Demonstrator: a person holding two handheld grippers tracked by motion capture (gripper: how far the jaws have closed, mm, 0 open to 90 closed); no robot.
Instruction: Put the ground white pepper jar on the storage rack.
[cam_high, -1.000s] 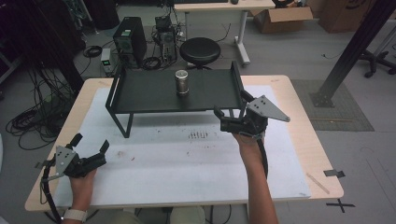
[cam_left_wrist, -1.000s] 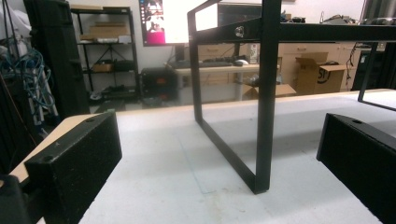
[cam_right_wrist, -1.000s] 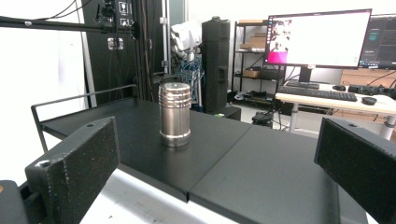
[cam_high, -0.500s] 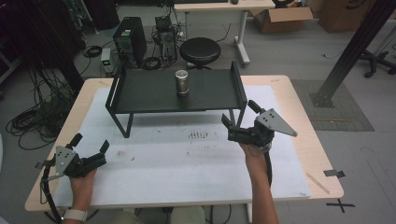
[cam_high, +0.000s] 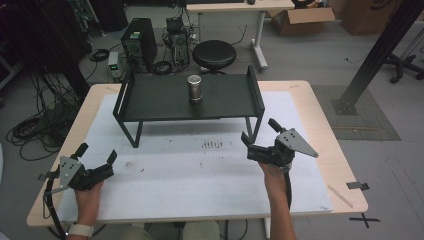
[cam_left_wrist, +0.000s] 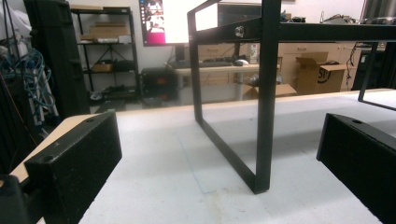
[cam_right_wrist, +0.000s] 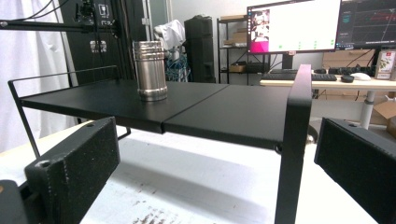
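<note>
The right tool (cam_high: 261, 141) hangs just in front of the black metal shelf (cam_high: 150, 97), its rough black jaws wide apart and empty — I judge it is aimed at the steel cup (cam_high: 194, 88). This ribbed, shiny cylinder stands upright on the shelf top, ahead of that tool and higher. The left tool (cam_high: 96, 160), also spread open, rests low on the white desk (cam_high: 200, 175) — apparently waiting.

The left tool (cam_high: 95, 156) sits low at about 8 o'clock in the high view, held in the left hand (cam_high: 89, 192), its jaws spread wide and empty, pointing toward 2 o'clock. The right tool (cam_high: 260, 136) is at about 4 o'clock, gripped by the right hand (cam_high: 272, 175), its forearm running straight up from 6 o'clock, jaws likewise parted and empty.
</note>
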